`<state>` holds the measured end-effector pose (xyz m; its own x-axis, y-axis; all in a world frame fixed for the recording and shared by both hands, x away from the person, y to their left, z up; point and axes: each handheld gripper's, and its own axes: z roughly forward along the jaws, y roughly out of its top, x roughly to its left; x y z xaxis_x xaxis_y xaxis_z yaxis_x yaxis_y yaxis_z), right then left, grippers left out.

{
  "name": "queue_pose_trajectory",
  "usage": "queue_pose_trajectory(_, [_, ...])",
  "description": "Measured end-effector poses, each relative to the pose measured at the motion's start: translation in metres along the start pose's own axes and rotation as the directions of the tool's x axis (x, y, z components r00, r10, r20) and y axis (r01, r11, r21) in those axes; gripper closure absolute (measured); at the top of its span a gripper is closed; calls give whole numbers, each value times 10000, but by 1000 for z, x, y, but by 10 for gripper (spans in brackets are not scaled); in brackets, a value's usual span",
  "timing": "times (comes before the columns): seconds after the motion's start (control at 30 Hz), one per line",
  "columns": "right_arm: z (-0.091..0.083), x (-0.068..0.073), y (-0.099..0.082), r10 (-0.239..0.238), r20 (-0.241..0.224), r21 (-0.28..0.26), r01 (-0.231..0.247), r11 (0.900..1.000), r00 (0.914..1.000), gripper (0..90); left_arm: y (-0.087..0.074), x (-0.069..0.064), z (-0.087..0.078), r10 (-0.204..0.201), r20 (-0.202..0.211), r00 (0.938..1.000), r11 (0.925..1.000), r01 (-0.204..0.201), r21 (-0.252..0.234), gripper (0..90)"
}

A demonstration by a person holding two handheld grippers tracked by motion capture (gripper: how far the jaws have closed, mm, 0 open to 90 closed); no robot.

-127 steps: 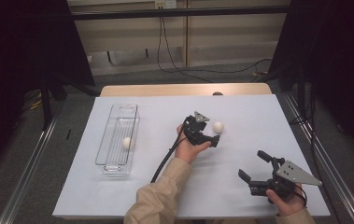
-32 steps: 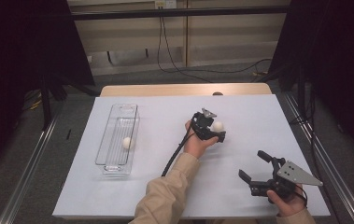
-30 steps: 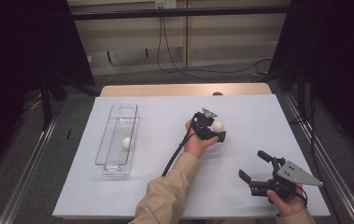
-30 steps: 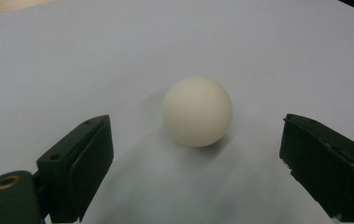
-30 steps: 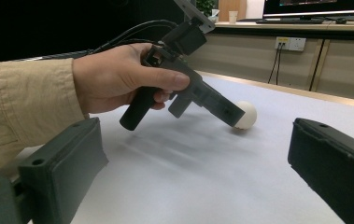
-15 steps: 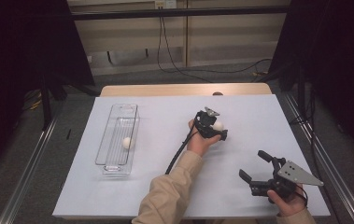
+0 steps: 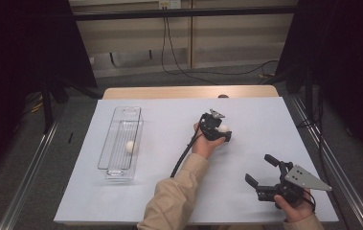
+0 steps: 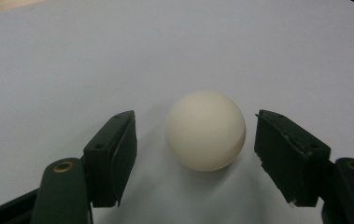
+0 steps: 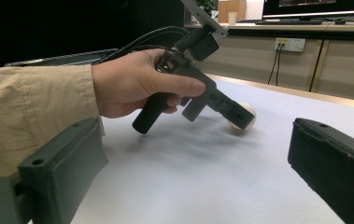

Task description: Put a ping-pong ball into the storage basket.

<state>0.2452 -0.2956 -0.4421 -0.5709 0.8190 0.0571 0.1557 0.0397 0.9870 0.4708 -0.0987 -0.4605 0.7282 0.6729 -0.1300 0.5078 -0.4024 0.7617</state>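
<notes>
You work on a wide white worktop (image 7: 265, 120), and the step in hand seems to be the grasp of the small white ball. On the far left side stands a long clear plastic tray (image 7: 105, 158) with a second white ball (image 7: 130, 146) lying inside; I judge this tray is the place where the ball in hand should go, so keep a free path toward it.

Your left claw (image 8: 193, 144) has just been closing, and the small, smooth, cream-white round ball (image 8: 206, 130) is between its two black jaws. The jaws are about half open and the pads do not yet press on the ball: a gap shows on each side, and the left one is wider. To do it well, first shift the claw a little so the ball sits in the middle, then close slowly. The ball is smooth and probably light, so a one-sided push can make it roll away on the flat sheet. Keep the jaw tips low, near the worktop, so the pads meet the ball at its widest part.

Your right claw (image 7: 264, 173) rests near the front right edge, wide open and holding nothing; leave it there.

The ball lies near the middle of the worktop, well apart from the tray. It looks matte, without marks, with a soft shadow under it.
</notes>
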Motion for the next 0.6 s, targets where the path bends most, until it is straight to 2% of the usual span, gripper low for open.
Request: queue_pose_trajectory(0.6, [0,-1,0,11,-12,-14,-11,10000,10000,29,2,-3,8,135,-40,9999,9998,-134,120,459])
